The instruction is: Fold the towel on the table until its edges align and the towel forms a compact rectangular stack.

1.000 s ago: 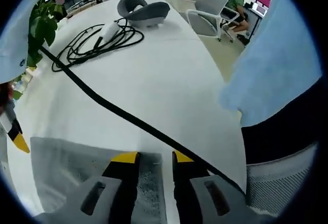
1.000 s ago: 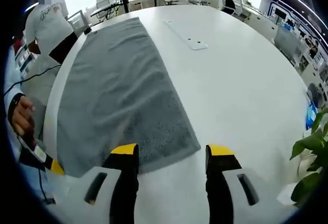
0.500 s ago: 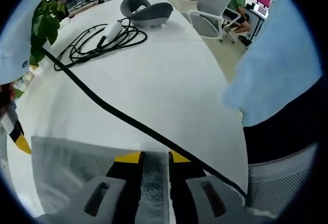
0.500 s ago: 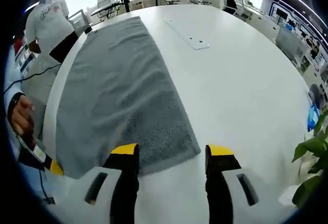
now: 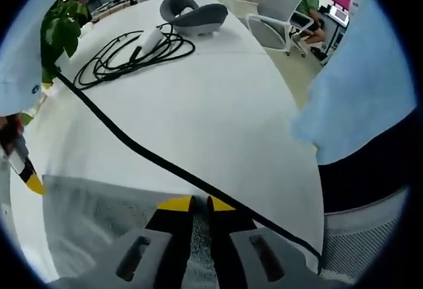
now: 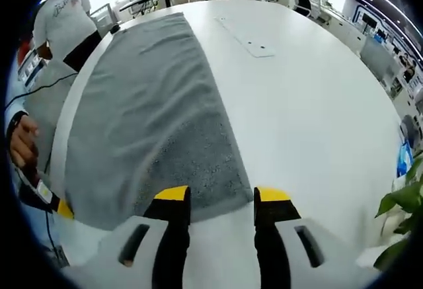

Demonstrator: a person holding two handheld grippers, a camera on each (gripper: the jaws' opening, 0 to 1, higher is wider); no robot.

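Over the last second the left gripper (image 5: 200, 203) closes: its yellow-tipped fingers (image 5: 176, 204), spread a moment ago, now stand almost pressed together with a thin strip of the grey towel (image 5: 92, 219) caught between them at the near edge, so this corner looks pinched. The right gripper (image 6: 221, 194) narrows too, though less; its fingers (image 6: 170, 194) are still apart, straddling the towel's (image 6: 149, 120) near short edge, and whether they touch the cloth I cannot tell. The towel lies flat and fully spread along the edge of the white desk (image 6: 310, 104), running away from the right gripper toward a person in a white shirt (image 6: 65, 18) at the far end; in the left gripper view only its near corner shows, with a black cable (image 5: 125, 140) crossing the desk just beyond it, and a coil of cable (image 5: 129, 51) and a grey headset-like object (image 5: 198, 14) well apart farther on. By my reading, the fold has not begun: one corner is secured, the other is about to be, and once both hold, the near edge can be lifted and carried over to meet the far edge. The cable near the left corner could snag during the lift.
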